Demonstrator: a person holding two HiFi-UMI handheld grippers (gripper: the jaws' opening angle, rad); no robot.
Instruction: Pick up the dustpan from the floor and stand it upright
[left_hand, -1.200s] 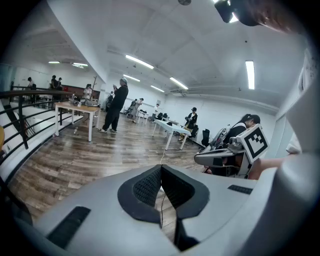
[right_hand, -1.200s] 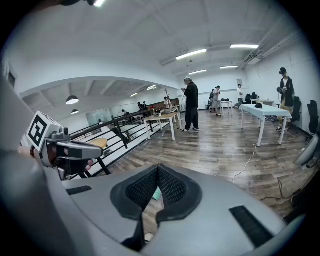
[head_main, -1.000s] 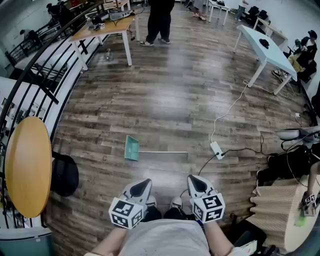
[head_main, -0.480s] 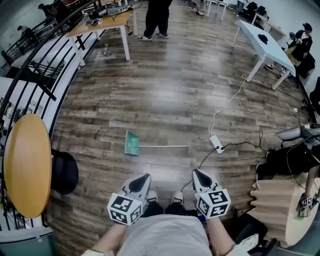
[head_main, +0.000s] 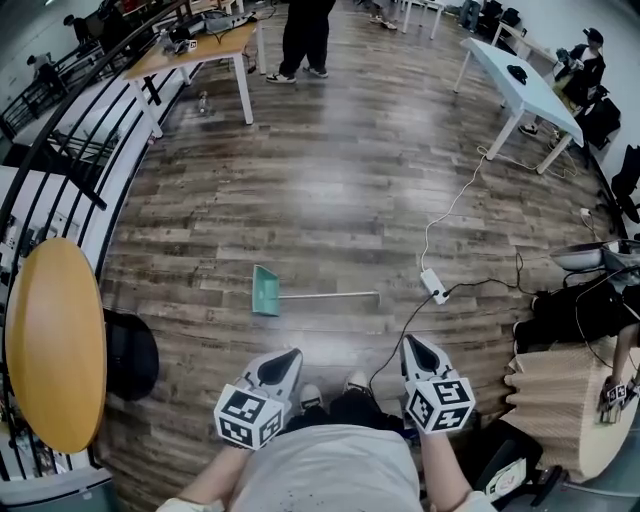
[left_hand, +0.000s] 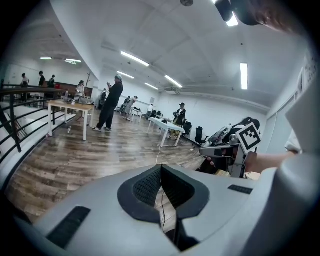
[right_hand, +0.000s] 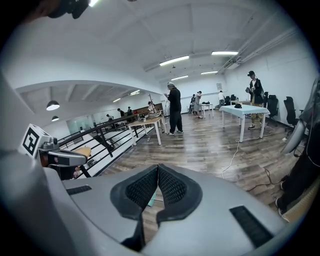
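Left hand-held gripper (head_main: 287, 358) low and near, just ahead of the body, tilted forward and down. Jaws pressed together at the tips, empty. Right hand-held gripper (head_main: 414, 349) alongside to the right at the same tilt, jaws likewise closed on nothing. Marker cubes toward the body, forearms coming in from the near edge. Shoes (head_main: 354, 380) on the floor between the two.

Dustpan (head_main: 265, 291) flat on the floor beyond the grippers, well apart from both. Green pan to the left, long thin handle reaching right. Only bare boards between grippers and dustpan. White power strip (head_main: 433, 293) just right of the handle's end, not touching it, with a white cable (head_main: 452, 205) running far and a black cable (head_main: 395, 345) curving near. Round yellow table top (head_main: 55, 345) at near left, a black object (head_main: 132, 352) beside it. Ribbed cardboard (head_main: 550, 410) at near right.

Floor (head_main: 330, 190) of dark, glossy wood planks. Black railing (head_main: 75, 140) along the left. Wooden table (head_main: 195, 50) far left, pale blue table (head_main: 520, 85) far right, a person (head_main: 305, 35) standing at the far edge.
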